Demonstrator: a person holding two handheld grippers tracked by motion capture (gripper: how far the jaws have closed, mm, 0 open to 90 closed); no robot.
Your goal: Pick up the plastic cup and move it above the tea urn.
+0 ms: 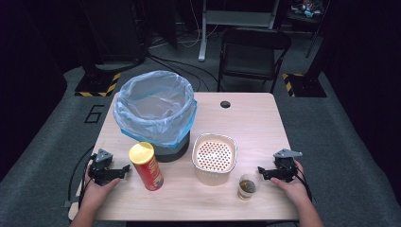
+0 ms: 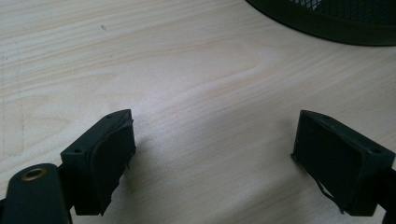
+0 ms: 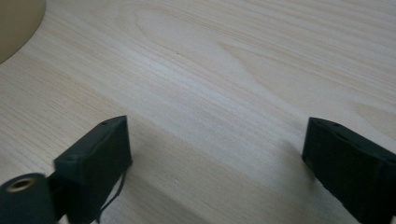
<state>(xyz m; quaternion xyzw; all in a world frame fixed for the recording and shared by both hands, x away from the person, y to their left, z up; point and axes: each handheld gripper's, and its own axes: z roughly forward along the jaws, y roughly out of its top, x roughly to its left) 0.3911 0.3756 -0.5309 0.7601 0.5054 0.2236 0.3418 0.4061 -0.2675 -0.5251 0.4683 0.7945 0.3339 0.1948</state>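
From above, our left tongs rest spread on the bench, just left of the chip can; our right tongs rest spread right of the small cup. Along the left tongs, bare wood lies between the jaws: we should centre on the can before pinching. The right tongs likewise stand empty.

**What the views leave unclear**

Behind the red chip can, the bin hides part of its own dark base under the bag's overhang. In the left gripper view the bin's mesh wall runs off the top edge. The small cup, right of the can, holds something brownish, perhaps liquid; too small to tell.
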